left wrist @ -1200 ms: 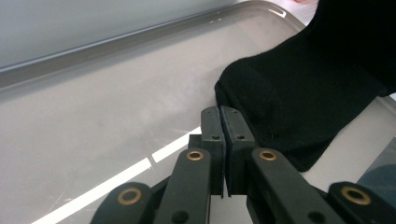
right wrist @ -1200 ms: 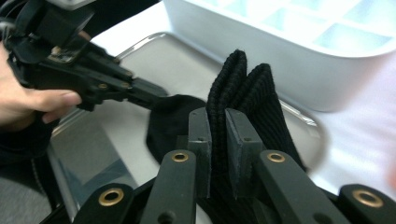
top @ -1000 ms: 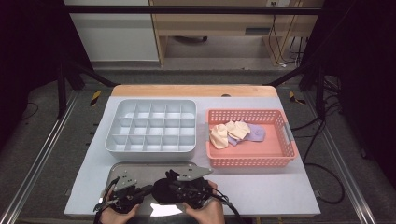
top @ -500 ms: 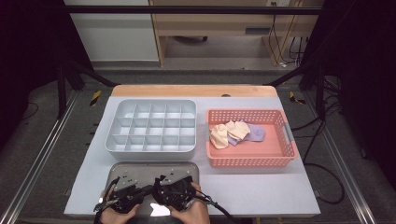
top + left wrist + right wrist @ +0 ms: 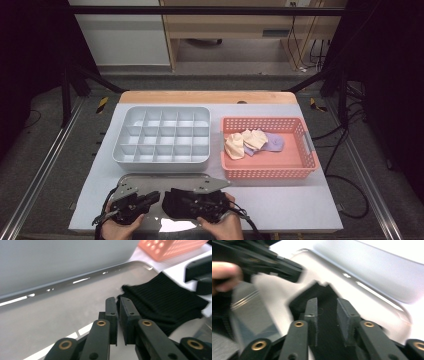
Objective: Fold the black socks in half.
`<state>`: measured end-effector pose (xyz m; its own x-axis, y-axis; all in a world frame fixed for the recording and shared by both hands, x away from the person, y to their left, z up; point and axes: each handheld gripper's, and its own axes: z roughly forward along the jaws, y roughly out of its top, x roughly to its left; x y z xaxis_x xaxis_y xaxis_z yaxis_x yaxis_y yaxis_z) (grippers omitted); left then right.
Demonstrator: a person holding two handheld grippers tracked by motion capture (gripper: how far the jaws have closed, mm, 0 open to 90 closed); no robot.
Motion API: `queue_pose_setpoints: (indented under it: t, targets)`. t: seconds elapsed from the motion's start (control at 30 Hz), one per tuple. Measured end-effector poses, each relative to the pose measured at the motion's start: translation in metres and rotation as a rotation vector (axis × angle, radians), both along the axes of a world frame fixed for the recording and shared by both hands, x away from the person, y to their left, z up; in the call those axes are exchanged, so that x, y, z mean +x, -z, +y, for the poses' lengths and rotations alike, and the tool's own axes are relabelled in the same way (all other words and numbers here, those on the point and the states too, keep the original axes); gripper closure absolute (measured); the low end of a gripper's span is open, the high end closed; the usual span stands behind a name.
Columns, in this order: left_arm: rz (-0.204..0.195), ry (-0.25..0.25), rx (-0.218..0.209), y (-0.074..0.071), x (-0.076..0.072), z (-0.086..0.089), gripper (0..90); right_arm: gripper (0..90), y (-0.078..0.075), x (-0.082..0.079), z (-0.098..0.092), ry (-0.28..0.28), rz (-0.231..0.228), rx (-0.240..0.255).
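From above, we see both tongs at the table's near edge over the shiny metal tray [image 5: 150, 181], where the black ribbed cloth [image 5: 192, 202] lies.

Left tongs [image 5: 117, 299]: just opening, narrow gap, empty, beside the cloth [image 5: 162, 305].

Right tongs [image 5: 327, 302]: just opening, straddling the cloth [image 5: 324, 315], pads clear.
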<state>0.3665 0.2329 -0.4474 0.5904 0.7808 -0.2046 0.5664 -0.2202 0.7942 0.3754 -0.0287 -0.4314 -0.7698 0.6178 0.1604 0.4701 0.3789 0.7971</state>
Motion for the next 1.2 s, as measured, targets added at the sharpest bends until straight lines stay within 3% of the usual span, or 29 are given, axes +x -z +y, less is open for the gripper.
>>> queue_pose_setpoints:
  t: [0.03,0.17,0.2,0.33,0.5,0.63,0.7,0.73,0.9,1.0,1.13,1.2]
  targets:
    - [-0.007,0.020,0.006,-0.003,0.000,-0.007,80.5,76.4,0.005,0.002,-0.015,0.043,0.013,-0.021]
    - [-0.004,0.055,0.023,-0.004,0.001,-0.022,75.3,75.5,0.014,0.002,-0.027,0.082,0.029,-0.050]
    - [0.002,0.060,0.040,-0.003,0.003,-0.031,73.5,71.3,0.019,0.000,-0.033,0.104,0.032,-0.052]
    - [0.038,0.052,0.073,0.005,0.009,-0.042,72.2,64.2,0.027,0.000,-0.036,0.131,0.056,-0.059]
    - [0.056,0.024,0.099,0.011,0.009,-0.043,72.4,62.6,0.037,0.001,-0.028,0.113,0.098,-0.076]
    - [0.067,0.013,0.114,0.016,0.007,-0.043,74.4,68.2,0.041,0.001,-0.023,0.107,0.092,-0.086]
    - [0.068,0.011,0.121,0.016,0.006,-0.043,76.0,76.8,0.041,0.000,-0.022,0.110,0.083,-0.093]
    - [0.066,0.009,0.130,0.016,0.005,-0.043,81.0,81.5,0.040,0.001,-0.022,0.105,0.081,-0.088]
    - [0.055,0.009,0.104,0.014,0.006,-0.042,87.0,83.0,0.036,0.005,-0.022,0.121,0.062,-0.082]
    - [0.033,0.012,0.073,0.008,0.004,-0.039,87.3,81.6,0.035,0.012,-0.023,0.161,0.022,-0.085]
    - [0.035,0.025,0.080,0.007,-0.001,-0.036,87.2,71.6,0.037,0.018,-0.021,0.164,0.035,-0.094]
    - [0.044,0.025,0.083,0.009,-0.003,-0.034,86.8,67.5,0.034,0.018,-0.024,0.156,0.031,-0.066]
